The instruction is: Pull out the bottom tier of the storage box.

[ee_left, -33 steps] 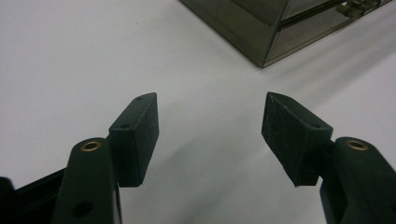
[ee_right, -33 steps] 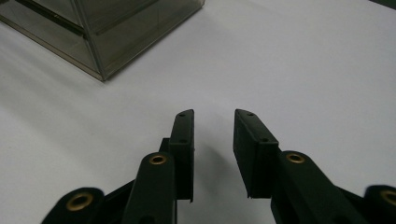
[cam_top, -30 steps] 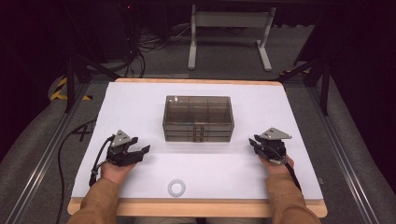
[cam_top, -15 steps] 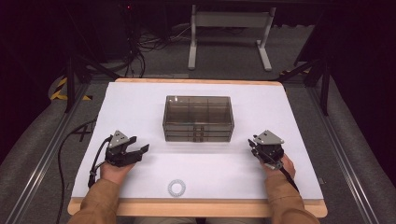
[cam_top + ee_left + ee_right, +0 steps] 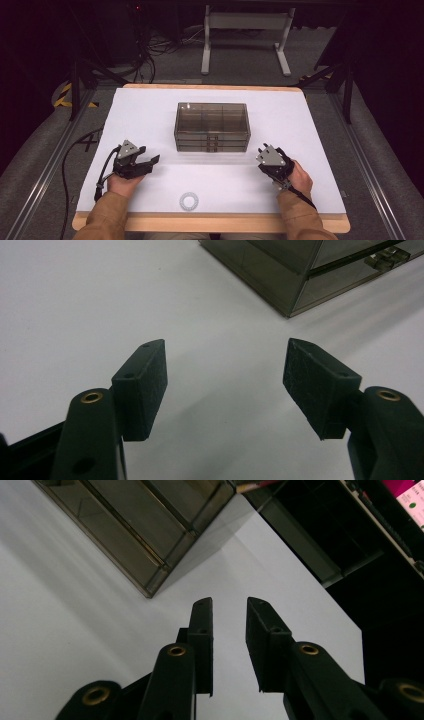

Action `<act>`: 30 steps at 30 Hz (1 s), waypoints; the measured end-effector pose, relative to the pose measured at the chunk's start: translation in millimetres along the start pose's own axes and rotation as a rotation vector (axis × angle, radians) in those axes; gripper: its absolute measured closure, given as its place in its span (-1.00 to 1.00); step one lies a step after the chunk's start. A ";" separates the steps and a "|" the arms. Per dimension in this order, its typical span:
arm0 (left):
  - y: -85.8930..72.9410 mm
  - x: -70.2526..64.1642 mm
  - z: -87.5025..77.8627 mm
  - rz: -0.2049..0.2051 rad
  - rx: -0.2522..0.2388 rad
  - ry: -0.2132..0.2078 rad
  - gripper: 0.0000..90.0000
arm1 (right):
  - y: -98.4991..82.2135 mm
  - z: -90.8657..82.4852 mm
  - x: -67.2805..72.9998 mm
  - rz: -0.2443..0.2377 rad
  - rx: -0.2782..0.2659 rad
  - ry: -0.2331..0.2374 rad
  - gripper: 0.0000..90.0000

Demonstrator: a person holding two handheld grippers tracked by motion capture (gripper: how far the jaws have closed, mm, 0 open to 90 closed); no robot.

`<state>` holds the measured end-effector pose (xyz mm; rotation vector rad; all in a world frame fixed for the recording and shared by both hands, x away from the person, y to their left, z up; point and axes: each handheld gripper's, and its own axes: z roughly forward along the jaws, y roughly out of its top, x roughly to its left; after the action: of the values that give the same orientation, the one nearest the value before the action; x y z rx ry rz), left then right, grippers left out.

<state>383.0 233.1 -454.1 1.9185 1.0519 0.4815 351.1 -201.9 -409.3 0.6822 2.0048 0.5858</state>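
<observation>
At lower left of the high view, your left gripper (image 5: 150,162) rests on the white table (image 5: 150,115), jaws spread wide and empty. At centre stands the smoky drawer box (image 5: 212,126), drawers apparently shut and untouched. At lower right, your right gripper (image 5: 263,150) is nearly closed on nothing; its jaws have just been narrowing. A small ring (image 5: 188,201) lies near the front edge. Judged so, all work remains.
</observation>
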 end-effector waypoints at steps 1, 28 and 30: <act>0.0 0.0 0.0 0.000 0.000 0.000 -0.22 | 0.0 0.0 0.0 0.000 0.000 0.000 0.64; 1.0 4.8 1.2 -0.069 0.009 -0.025 -0.19 | 45.2 9.2 66.7 -0.310 0.036 -0.071 0.65; 0.8 4.9 1.2 -0.075 0.004 -0.021 -0.19 | 47.8 10.9 69.7 -0.324 0.037 -0.070 0.64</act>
<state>387.0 236.4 -454.4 1.8768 1.1073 0.4167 341.5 -119.0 -426.4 0.3810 2.0096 0.3284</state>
